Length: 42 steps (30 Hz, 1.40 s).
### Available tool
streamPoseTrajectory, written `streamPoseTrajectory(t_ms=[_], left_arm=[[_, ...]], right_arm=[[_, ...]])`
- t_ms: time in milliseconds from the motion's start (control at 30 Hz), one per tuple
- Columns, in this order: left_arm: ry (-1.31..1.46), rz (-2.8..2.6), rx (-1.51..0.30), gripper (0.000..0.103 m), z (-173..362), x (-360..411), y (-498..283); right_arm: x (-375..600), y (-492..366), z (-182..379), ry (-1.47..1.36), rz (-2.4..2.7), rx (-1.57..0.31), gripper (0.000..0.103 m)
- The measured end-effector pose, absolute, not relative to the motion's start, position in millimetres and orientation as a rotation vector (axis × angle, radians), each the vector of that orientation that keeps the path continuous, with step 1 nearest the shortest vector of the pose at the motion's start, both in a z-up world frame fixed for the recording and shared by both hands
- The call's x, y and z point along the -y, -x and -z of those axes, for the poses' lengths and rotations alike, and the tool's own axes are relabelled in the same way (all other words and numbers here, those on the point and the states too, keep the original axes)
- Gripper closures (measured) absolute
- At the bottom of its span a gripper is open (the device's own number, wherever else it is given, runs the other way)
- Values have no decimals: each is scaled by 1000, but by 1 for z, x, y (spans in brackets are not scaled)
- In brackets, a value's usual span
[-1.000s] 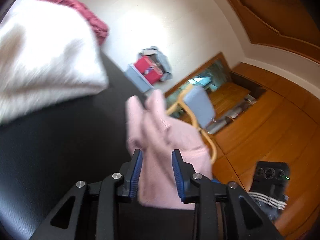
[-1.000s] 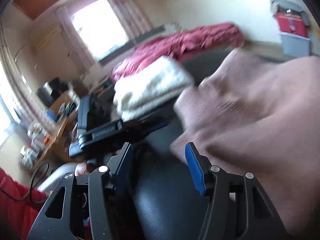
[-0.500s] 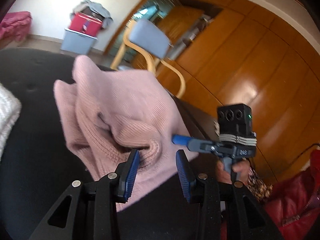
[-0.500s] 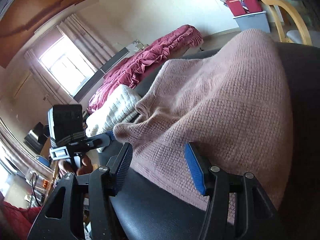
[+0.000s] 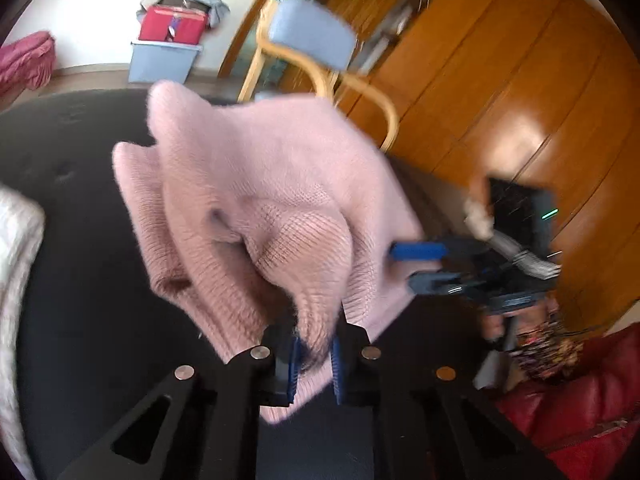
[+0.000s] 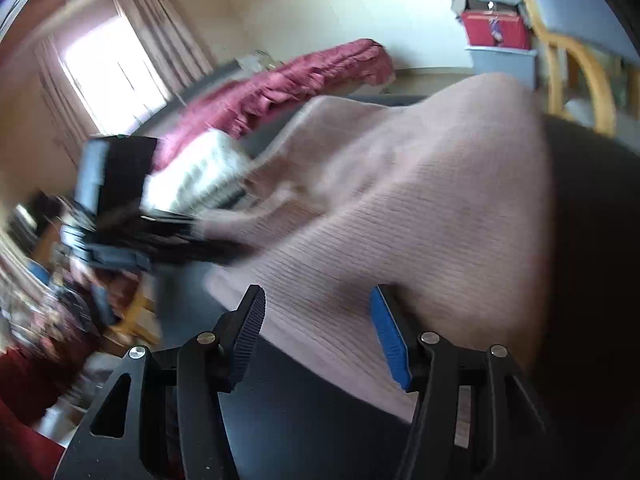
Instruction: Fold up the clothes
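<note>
While its jaws are closing, the left gripper [image 5: 314, 354] pinches a fold of the pink sweater [image 5: 256, 208] at lower centre. Bunched on the black surface [image 5: 72, 280], the sweater runs lengthwise toward upper left. The right gripper [image 6: 316, 328] gapes, holding nothing, over its hem.

**Cloth, leather-like black and polished wood**

The pale pink ribbed knit sweater [image 5: 256, 184] is soft, fuzzy cloth with fine rows of stitches. It lies on a black, smooth, faintly glossy padded surface [image 5: 88, 312] that looks like leather. The white folded knit cloth [image 6: 208, 168] looks coarse and fluffy. The left tool [image 5: 314, 354] has matt black plastic arms, shiny metal screws and blue ridged pads. The orange-brown wooden wall panels [image 5: 520, 92] are glossy.
</note>
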<state>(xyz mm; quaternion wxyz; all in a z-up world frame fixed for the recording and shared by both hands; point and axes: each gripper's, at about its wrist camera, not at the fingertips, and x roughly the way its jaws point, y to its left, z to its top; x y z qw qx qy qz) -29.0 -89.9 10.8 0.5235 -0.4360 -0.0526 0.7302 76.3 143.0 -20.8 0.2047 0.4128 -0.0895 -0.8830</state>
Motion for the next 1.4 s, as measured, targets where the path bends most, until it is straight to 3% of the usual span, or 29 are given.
streamPoseTrajectory(t_ms=[100, 300, 433, 567, 867, 900, 967, 1000, 1133, 1267, 1400], left_arm=[[1005, -1715, 259, 94, -4, 116, 22], [980, -1728, 214, 95, 22, 120, -2], [902, -1726, 283, 93, 18, 125, -6], [859, -1774, 236, 88, 12, 123, -15], [798, -1841, 154, 83, 7, 116, -34], [792, -1843, 143, 83, 7, 115, -35], [779, -1848, 122, 83, 6, 113, -37], [774, -1847, 119, 83, 6, 112, -37], [748, -1840, 101, 83, 7, 111, -41], [749, -1833, 93, 83, 11, 114, -42], [764, -1796, 106, 77, 10, 112, -38]], right_arm=[[-152, -82, 26, -1211, 2450, 172, 45], [-148, -92, 19, -1240, 2442, -3, 45], [-147, -91, -14, -1054, 2474, 94, 45], [-132, -64, -46, -922, 2447, 227, 45], [-5, -6, -23, -1202, 2273, -463, 46], [-1, -4, -18, -1219, 2276, -531, 50], [6, -3, -8, -1246, 2289, -670, 83], [8, -3, -4, -1247, 2284, -715, 86], [7, 3, -7, -1226, 2307, -631, 92], [2, 19, -32, -1170, 2352, -379, 93], [1, 33, -27, -1222, 2301, -291, 93]])
